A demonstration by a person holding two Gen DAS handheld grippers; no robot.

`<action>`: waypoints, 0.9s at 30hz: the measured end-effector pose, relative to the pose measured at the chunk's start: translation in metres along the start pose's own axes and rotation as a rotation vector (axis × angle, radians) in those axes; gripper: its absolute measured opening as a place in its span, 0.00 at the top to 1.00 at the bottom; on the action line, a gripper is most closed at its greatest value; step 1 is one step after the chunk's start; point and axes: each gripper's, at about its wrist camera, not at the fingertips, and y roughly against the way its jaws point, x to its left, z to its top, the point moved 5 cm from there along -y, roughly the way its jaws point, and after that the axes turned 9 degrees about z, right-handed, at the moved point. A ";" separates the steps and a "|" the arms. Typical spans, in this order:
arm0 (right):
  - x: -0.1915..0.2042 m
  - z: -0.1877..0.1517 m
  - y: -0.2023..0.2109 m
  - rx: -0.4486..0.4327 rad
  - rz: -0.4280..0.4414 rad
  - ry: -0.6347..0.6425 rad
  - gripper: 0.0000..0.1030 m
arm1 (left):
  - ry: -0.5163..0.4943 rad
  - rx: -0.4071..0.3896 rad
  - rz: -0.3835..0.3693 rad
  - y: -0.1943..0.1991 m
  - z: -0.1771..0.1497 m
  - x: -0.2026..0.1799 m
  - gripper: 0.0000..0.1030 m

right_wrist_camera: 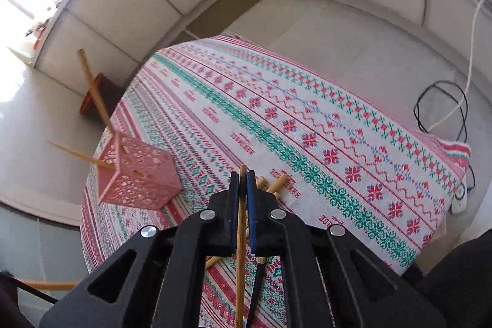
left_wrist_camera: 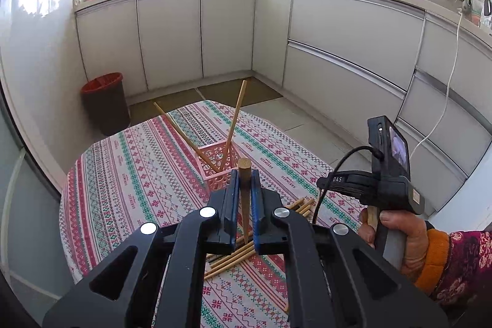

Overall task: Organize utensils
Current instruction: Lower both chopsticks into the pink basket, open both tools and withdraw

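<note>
While I watch through both wrist cameras, each of my grippers is clamped on a single wooden chopstick above a round table. My left gripper pinches a thick bamboo chopstick between its blue pads, the blunt round end sticking up past the fingertips and the thin tip pointing back toward the camera. My right gripper has its jaws closed tight on a slimmer chopstick, which runs lengthwise between the pads and pokes out just past their tips.

On the table, a cloth with red, green and blue stitched bands covers the top. A pink perforated plastic holder stands on it just beyond the left gripper; two chopsticks lean out of it in a V. From the right wrist camera, that holder sits to the left of my gripper, near the table edge.

Loose chopsticks lie in a scattered pile on the cloth beneath the left gripper, with a few more lying just beyond the right fingertips.

At the right of the left view, the person's hand, in a patterned sleeve with an orange cuff, grasps the handle of the other gripper.
</note>
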 end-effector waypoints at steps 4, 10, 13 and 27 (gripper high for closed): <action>0.021 -0.004 0.035 -0.050 0.060 0.180 0.95 | 0.048 0.008 -0.017 0.003 0.002 0.004 0.94; 0.045 -0.006 0.085 -0.113 0.131 0.338 0.95 | 0.137 0.024 -0.030 0.006 0.005 0.012 0.94; 0.053 -0.004 0.103 -0.123 0.164 0.373 0.95 | 0.165 0.030 -0.027 0.007 0.008 0.015 0.94; 0.096 0.057 0.164 -0.191 0.242 0.410 0.95 | 0.168 -0.038 0.021 0.026 0.072 0.024 0.94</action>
